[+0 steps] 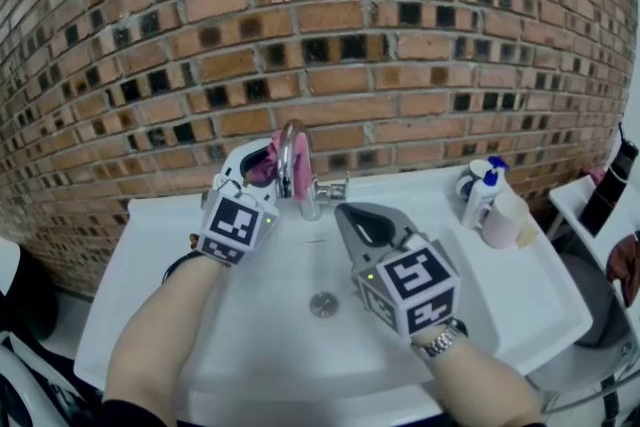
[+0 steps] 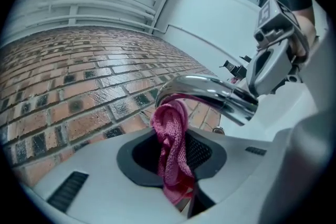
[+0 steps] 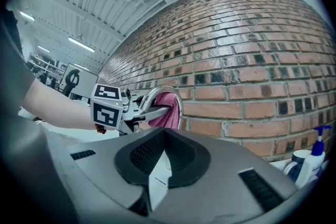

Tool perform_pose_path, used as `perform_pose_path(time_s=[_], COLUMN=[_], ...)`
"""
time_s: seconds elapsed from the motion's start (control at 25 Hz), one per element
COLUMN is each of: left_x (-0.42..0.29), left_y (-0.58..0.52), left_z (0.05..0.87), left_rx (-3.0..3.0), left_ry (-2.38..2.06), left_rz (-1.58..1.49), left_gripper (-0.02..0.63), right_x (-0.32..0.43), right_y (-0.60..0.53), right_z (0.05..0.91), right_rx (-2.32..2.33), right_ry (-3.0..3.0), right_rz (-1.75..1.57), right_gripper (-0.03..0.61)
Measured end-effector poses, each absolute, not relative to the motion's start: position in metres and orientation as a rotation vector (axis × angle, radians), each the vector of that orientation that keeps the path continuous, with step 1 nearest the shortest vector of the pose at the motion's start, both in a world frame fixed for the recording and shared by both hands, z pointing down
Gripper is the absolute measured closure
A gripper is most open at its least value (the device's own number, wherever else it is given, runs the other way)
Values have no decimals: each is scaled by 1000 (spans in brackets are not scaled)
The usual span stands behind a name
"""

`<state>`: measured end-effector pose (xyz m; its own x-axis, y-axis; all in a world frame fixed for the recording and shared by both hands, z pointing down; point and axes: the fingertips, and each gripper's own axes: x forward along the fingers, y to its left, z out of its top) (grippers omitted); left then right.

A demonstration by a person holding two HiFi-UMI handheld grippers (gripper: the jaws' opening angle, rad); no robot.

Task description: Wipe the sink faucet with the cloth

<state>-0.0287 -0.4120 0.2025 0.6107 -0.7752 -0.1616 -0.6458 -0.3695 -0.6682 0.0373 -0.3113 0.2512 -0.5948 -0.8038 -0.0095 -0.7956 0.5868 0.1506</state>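
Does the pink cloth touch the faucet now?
Touching. The left gripper view shows the cloth, held in the left gripper, pressed against the faucet with no gap.

Left gripper (image 1: 262, 167) clamped shut; right gripper (image 1: 346, 212) closed, empty, pointing forward

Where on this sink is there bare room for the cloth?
Bare: the sink's left ledge outside the left gripper, and its right ledge in front of the cup. Crowded: the back right corner with the pump bottle, and around the faucet, where the right gripper hovers.
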Motion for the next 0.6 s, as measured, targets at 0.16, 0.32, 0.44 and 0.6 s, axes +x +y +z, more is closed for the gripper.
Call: perform_pose_path(time_s=[0.16, 0.32, 0.44, 0.6], left_x=[-26, -26, -28, -29], left_y=[-405, -399, -395, -390], left_z=[202, 203, 204, 206], left_rx=[-2070, -2032, -2019, -1979], left_ry=[1077, 1070, 1083, 1075], left_rz=[-252, -252, -245, -260], left_gripper=[512, 512, 512, 512], right_x=[37, 37, 37, 38], right_y=[-311, -312, -313, -314], right_z=[251, 253, 255, 255], right_rx=[1383, 1382, 1383, 1393], right_ry=[-2745, -2741, -2735, -2729], right_rz=[-217, -218, -213, -215], right_gripper=[568, 568, 568, 568])
